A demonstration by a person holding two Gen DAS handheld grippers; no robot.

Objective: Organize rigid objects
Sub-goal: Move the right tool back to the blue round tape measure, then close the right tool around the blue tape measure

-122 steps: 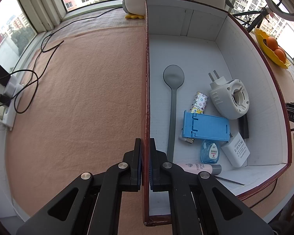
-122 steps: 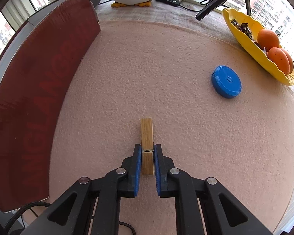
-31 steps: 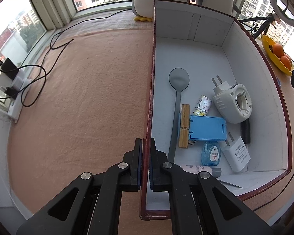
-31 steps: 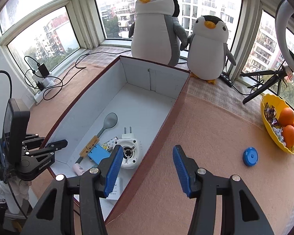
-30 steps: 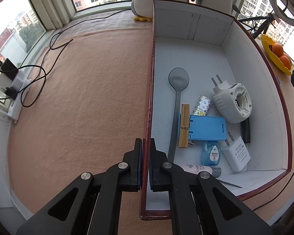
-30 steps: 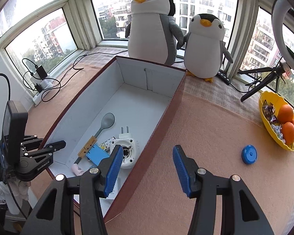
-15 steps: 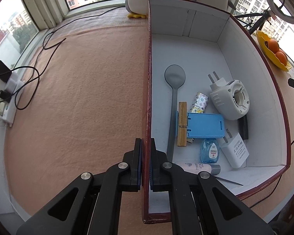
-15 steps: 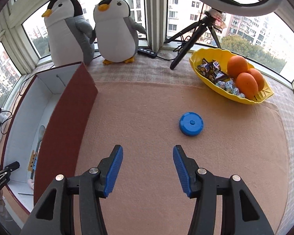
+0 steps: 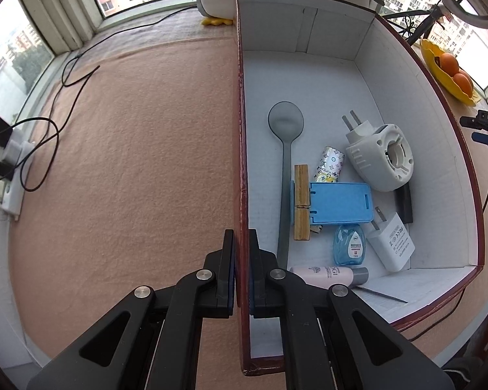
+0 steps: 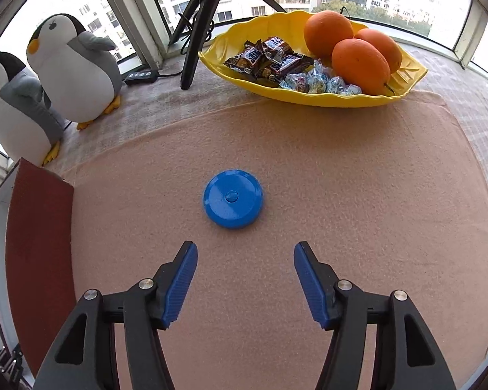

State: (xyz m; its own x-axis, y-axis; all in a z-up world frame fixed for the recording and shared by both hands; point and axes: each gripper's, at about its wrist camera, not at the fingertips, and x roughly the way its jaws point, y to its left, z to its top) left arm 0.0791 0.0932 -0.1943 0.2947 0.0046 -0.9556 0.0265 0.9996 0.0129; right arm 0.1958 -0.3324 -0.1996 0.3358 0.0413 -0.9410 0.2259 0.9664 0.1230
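Clothespin (image 9: 301, 202) now lies inside the box (image 9: 465, 162), ahead and right of the left gripper (image 9: 241, 261) — a few seconds ago the right one carried it, so that item is stowed. Left jaws pinch the box's near wall between them. The right gripper (image 10: 245, 279), spread wide and empty (swung round from the box), faces the blue disc (image 10: 233, 203) just ahead of its tips — likely the next pick.

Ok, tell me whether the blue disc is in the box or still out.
Out. The blue disc lies flat on the pink cloth, apart from the box, just ahead of the open right gripper.
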